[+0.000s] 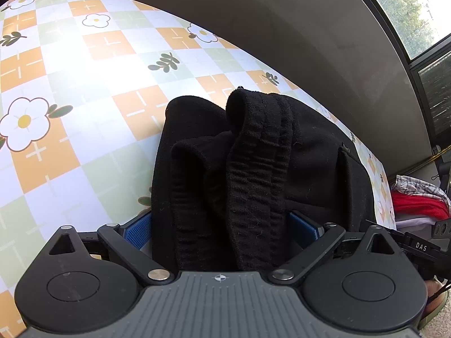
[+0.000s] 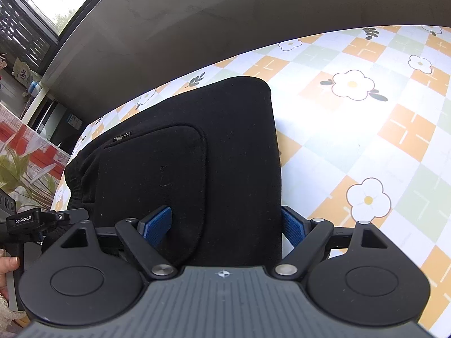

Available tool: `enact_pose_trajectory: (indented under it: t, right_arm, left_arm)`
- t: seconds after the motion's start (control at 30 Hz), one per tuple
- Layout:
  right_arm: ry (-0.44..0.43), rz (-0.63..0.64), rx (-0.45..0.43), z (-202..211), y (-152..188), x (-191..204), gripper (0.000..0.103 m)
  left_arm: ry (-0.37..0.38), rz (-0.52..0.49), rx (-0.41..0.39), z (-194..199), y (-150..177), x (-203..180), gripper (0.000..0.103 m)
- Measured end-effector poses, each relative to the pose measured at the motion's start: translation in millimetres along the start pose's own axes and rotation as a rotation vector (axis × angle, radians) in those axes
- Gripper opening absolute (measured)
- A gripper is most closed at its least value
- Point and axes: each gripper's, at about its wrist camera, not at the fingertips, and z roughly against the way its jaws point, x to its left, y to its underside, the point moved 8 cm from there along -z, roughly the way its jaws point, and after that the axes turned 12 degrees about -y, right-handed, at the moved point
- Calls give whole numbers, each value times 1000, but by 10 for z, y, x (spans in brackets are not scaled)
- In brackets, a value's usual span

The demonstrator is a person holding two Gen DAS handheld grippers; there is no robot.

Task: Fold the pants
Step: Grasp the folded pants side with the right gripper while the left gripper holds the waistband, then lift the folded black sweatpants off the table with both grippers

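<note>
Black pants (image 1: 253, 155) lie folded in a thick bundle on the flowered checked tablecloth (image 1: 84, 70). In the left wrist view the ribbed waistband end stands up between the blue pads (image 1: 138, 231) of my left gripper (image 1: 222, 228), which straddles the bundle with its jaws apart. In the right wrist view the pants (image 2: 197, 155) show a back pocket with small lettering. My right gripper (image 2: 225, 225) has one blue pad (image 2: 157, 222) lying on the pocket and the other at the fold's right edge, jaws apart.
The tablecloth (image 2: 366, 126) stretches away beside the pants. A grey wall runs behind the table. Red and checked clothes (image 1: 417, 200) lie off the table's right end. A window (image 1: 408, 8) is at the upper right.
</note>
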Motion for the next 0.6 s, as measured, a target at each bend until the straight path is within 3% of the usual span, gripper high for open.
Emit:
enact_pose_trajectory:
  t: [0.17,0.4,0.6]
  right_arm:
    - [-19,-8,7,-31,11,42,78]
    - [-17,38,24,5,95,203,56]
    - [-12,81,67,81,341,330,56]
  left_arm:
    - [17,-31,-35,142,48,-38,79]
    - [34,-38,-7,264,264,-3,77]
    - [66,-42,34,394,553,149,79]
